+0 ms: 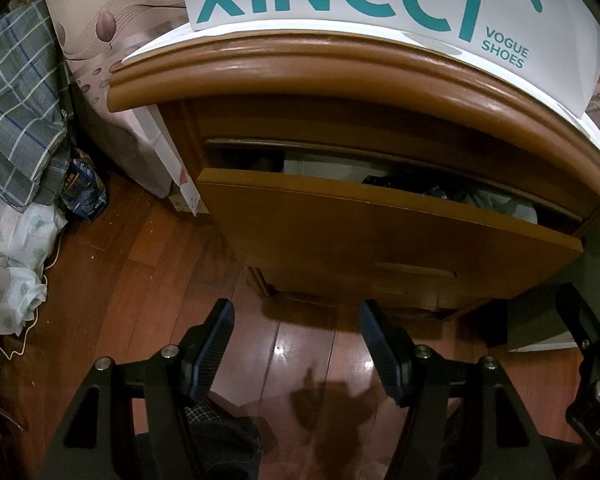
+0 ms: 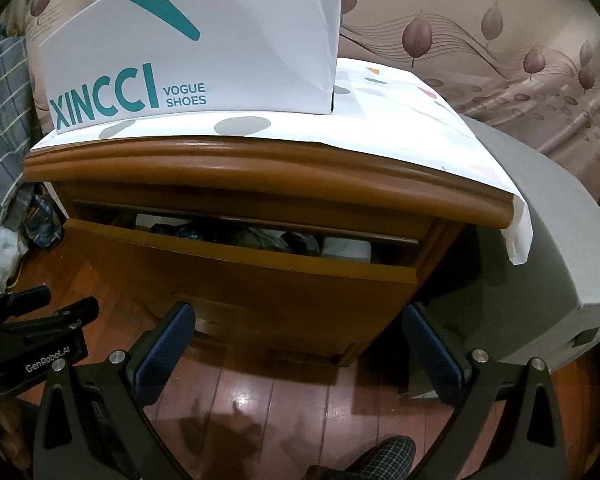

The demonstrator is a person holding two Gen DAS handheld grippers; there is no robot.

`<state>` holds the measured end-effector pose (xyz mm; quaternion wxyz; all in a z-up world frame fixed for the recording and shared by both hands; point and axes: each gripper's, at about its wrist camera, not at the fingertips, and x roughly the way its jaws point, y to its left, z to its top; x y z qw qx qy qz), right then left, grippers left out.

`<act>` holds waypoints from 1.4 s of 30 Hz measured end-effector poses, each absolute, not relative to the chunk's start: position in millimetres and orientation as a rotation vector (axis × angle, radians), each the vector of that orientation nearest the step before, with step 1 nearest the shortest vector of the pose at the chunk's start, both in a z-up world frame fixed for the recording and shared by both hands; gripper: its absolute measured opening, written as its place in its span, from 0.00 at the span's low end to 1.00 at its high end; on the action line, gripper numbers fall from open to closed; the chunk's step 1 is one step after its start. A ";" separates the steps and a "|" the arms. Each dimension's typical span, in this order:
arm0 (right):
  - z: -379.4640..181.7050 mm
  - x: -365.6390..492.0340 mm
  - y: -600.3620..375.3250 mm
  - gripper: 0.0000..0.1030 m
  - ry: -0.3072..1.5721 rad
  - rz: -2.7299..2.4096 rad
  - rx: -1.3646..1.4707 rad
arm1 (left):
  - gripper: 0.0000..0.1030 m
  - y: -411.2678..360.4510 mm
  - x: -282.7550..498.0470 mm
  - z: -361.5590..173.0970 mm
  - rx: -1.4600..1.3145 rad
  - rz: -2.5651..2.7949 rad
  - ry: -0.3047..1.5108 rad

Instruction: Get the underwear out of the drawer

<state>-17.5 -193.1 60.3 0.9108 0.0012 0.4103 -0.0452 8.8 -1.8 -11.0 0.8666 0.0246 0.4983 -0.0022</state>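
A wooden nightstand has its top drawer point(image 1: 380, 232) point(image 2: 236, 280) pulled out a little way. Through the narrow gap I see dark and pale bunched fabric point(image 1: 440, 194) point(image 2: 260, 240), probably underwear; most of it is hidden by the drawer front. My left gripper point(image 1: 296, 312) hangs open above the floor, short of the drawer, with nothing between its fingers. My right gripper point(image 2: 298, 316) is also open and empty, in front of the drawer's lower edge. The right gripper's body shows at the right edge of the left wrist view, and the left gripper point(image 2: 60, 304) at the left of the right wrist view.
A white shoe box point(image 1: 380, 4) point(image 2: 188, 52) stands on a patterned cloth point(image 2: 400, 120) on the nightstand top. A grey box point(image 2: 540, 248) sits to the right. Plaid bedding point(image 1: 16, 112) and bags point(image 1: 12, 264) lie left. The floor point(image 1: 300, 360) is glossy wood. A person's plaid trouser leg point(image 2: 388, 456) shows below.
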 end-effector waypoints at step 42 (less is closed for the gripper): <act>70.1 -17.7 -228.6 1.00 0.847 -0.132 0.148 | 0.65 42.7 30.4 10.9 -0.603 -0.095 1.021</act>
